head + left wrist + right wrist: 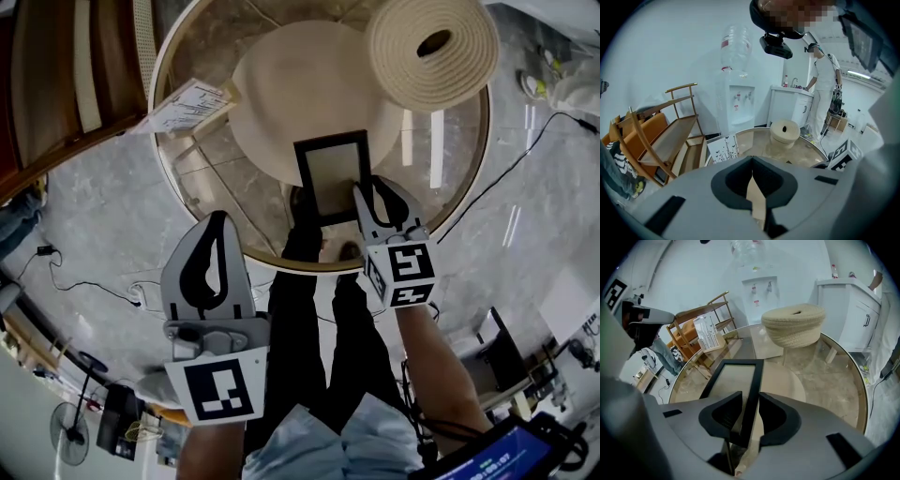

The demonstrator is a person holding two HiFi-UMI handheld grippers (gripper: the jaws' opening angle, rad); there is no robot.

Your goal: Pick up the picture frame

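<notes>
Right gripper view: the jaws of my right gripper [750,397] stand apart astride one side rail of the black picture frame [733,378], which lies on a pale round mat [785,380] on the glass table [836,397]; my left gripper [751,160] has its jaws together on nothing. A grip on this thin rail near a corner could let the frame swing or slip. Print on the card [708,336] at the table's edge is too small to read.

Overhead, plus two low across table [208,178]
</notes>
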